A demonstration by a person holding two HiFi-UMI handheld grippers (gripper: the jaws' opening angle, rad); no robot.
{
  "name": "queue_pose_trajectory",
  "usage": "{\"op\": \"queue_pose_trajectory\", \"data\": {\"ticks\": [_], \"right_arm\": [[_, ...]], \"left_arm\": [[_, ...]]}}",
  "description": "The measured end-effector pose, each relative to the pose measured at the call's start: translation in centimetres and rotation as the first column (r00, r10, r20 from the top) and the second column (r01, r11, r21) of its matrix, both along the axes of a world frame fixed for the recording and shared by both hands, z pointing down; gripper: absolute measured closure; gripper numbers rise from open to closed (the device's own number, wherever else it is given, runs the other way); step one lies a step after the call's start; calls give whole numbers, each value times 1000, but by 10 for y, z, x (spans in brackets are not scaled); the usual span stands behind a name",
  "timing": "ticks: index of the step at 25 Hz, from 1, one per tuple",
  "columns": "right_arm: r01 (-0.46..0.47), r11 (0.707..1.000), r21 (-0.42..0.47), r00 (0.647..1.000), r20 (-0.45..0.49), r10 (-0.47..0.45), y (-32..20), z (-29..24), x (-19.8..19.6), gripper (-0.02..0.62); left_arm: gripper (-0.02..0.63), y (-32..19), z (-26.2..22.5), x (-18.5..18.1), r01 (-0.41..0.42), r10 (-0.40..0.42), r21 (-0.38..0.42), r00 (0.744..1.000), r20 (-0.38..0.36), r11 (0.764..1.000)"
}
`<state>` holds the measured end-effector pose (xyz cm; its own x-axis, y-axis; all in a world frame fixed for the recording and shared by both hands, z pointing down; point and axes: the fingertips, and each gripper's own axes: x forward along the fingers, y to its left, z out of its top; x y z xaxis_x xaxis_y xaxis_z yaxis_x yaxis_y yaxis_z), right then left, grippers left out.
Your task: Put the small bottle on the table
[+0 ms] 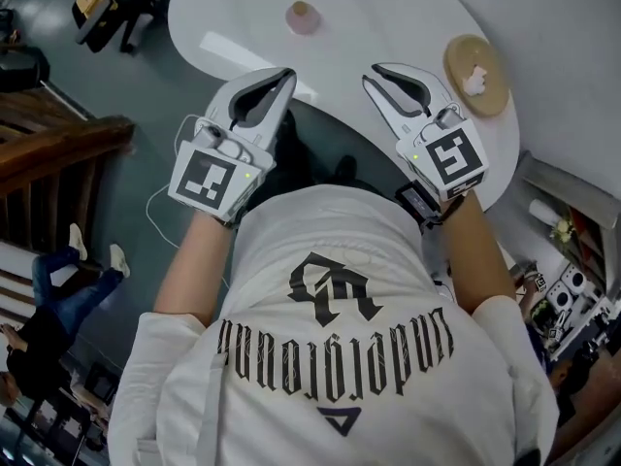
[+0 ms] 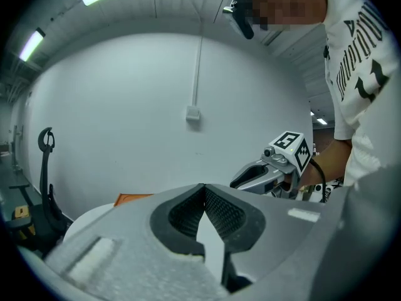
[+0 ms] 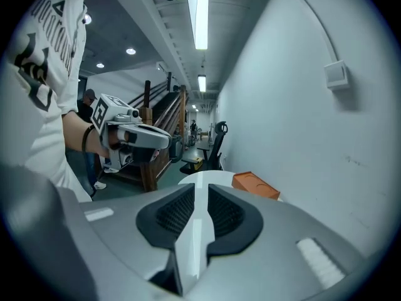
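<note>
A small pink bottle (image 1: 303, 16) with a tan cap stands upright on the white oval table (image 1: 388, 17), far from both grippers. In the head view my left gripper (image 1: 287, 72) hovers over the table's near edge, and its jaw tips meet with nothing between them (image 2: 203, 187). Beside it, my right gripper (image 1: 371, 72) is held at the same height. Its jaws stand a narrow gap apart and hold nothing (image 3: 200, 187). Neither gripper view shows the bottle.
A round wooden board (image 1: 475, 74) with a white piece on it lies at the table's right. An orange box (image 3: 255, 185) sits at the far end. A wooden railing (image 1: 58, 144) and a seated person (image 1: 49, 299) are on the left, and clutter (image 1: 568, 289) on the right.
</note>
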<state>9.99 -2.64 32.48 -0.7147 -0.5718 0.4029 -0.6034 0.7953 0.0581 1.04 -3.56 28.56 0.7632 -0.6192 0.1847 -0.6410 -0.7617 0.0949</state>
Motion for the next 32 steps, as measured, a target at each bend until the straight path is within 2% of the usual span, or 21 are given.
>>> {"op": "queue_pose_trajectory", "data": {"ticks": [2,6,15,21,26,32], "right_arm": [[-4,999,35,1000,25,3,8,-19,3,548],[-24,994,108,997,70,16,18,-54,13,572],[-36,986,160,994,107,18,43,-87,44,594],[-35,987,155,989,148,12,65,-97,65,594],[7,989,147,987,160,-31,96,-99,71,594],[4,991,137,987,156,-25,127,-100,68,594]], "left_arm": [[600,7,-18,4,-5,5,27,1000,-19,1000],[600,14,-39,9,-1,1,41,1000,-7,999],[600,30,-67,29,-6,10,96,999,-34,995],[600,56,-75,44,22,-21,107,1000,-10,994],[600,96,-73,49,53,-54,79,999,0,995],[600,130,-75,43,27,-30,74,999,28,997]]}}
